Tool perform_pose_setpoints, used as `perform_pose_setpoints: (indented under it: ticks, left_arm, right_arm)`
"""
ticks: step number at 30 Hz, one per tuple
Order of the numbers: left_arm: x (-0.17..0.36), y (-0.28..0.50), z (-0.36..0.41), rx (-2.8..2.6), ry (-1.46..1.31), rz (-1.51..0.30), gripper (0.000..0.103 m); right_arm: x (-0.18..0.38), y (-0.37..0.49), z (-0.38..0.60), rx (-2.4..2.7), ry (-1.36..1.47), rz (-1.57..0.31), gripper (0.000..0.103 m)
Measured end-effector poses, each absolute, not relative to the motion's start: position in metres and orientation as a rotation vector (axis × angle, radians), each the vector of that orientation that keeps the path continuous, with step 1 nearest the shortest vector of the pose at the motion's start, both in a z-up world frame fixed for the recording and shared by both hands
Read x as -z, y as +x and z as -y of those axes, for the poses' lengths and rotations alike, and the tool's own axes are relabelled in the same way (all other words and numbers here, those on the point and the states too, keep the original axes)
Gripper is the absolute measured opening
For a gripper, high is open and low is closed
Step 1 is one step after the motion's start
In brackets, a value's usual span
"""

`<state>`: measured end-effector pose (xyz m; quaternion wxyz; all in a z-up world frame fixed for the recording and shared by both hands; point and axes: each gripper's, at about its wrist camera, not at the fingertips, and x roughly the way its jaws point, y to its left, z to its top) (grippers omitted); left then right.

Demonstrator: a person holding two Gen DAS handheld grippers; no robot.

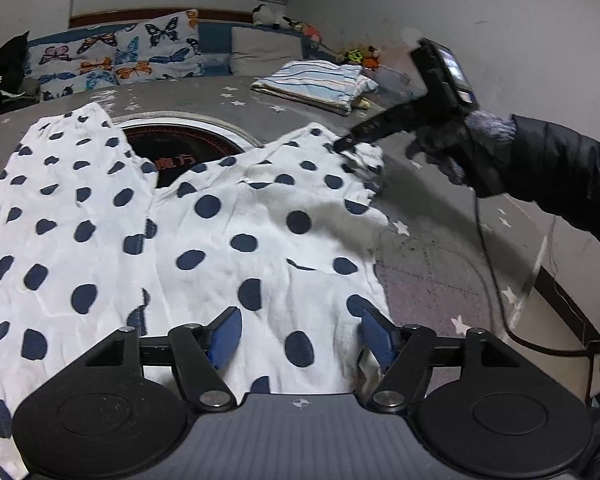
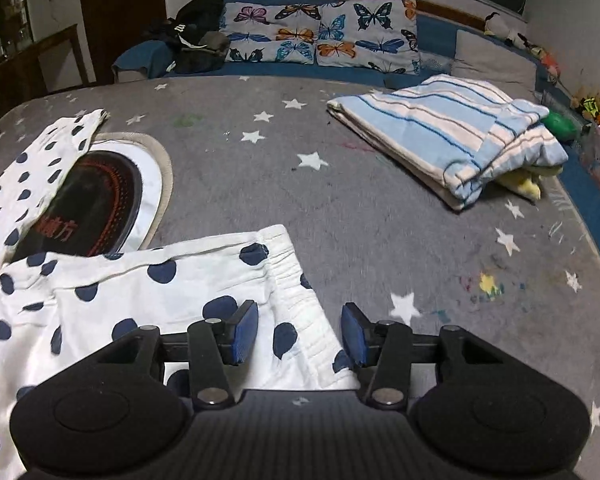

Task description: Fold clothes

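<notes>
The left tool (image 1: 300,332) is held low over the near part of the dotted trousers (image 1: 220,240). Its 2 blue pads (image 1: 226,336) are set apart, with white cloth seen between them. Nothing is pinched yet.

The trousers are laid out flat on the grey bed (image 2: 340,200) with the stars on it. The 2 legs are pointed away and spread apart like a V. No fold can be seen in them.

A bit further off, the right tool (image 2: 300,328) is held by a gloved hand (image 1: 460,148) at the far end of the right leg. There the stretchy cuff (image 2: 292,264) is found. This tool is also spread apart, with the edge of the cuff between its pads. It is not clamped on the cloth.

So the step in hand is judged to be work on the right leg, with 1 tool at each end of it. 2 stories fit: the leg has just been smoothed and let go, or it is about to be gripped. Which one is true cannot be told. For a fold, 1 leg would have to be laid over the other, with the edges matched.

Between the legs, a round dark patch (image 2: 100,192) with red letters is seen. Further back, a folded striped blanket (image 2: 452,132) is lying. At the very back, butterfly pillows (image 2: 320,36) are lined up.
</notes>
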<state>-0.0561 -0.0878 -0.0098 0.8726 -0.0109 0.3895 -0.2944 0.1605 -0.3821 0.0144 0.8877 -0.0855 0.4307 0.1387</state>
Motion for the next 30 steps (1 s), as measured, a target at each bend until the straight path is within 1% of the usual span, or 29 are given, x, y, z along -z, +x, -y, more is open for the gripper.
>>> perform_pose_setpoints:
  ticks: [2,4,8,16,17,18,21,23,30]
  left_arm:
    - [0.012,-0.058,0.09,0.635,-0.019,-0.821,0.072]
    - [0.016,-0.059,0.093,0.659,-0.013,-0.834,0.072]
    - [0.019,-0.06,0.095,0.686,0.003,-0.83,0.077]
    - [0.022,-0.052,0.091,0.738,-0.025,-0.833,0.081]
    - [0.022,-0.051,0.091,0.743,-0.027,-0.832,0.082]
    - [0.023,-0.051,0.091,0.749,-0.031,-0.832,0.083]
    - [0.023,-0.049,0.09,0.759,-0.042,-0.83,0.084]
    - [0.023,-0.048,0.089,0.762,-0.053,-0.83,0.084]
    - [0.014,-0.048,0.084,0.728,-0.063,-0.8,0.084]
  right_arm:
    - [-0.014,0.165,0.378,-0.286,-0.196,-0.886,0.036]
    - [-0.015,0.17,0.372,-0.284,-0.224,-0.875,0.036]
    - [-0.013,0.19,0.356,-0.261,-0.296,-0.833,0.036]
    - [-0.006,0.244,0.331,-0.257,-0.306,-0.782,0.038]
    - [-0.006,0.25,0.328,-0.258,-0.306,-0.775,0.041]
    - [-0.005,0.256,0.325,-0.259,-0.306,-0.769,0.047]
    - [-0.002,0.27,0.323,-0.262,-0.28,-0.758,0.056]
    - [-0.004,0.274,0.327,-0.266,-0.247,-0.77,0.058]
    - [-0.026,0.254,0.333,-0.294,-0.22,-0.762,0.058]
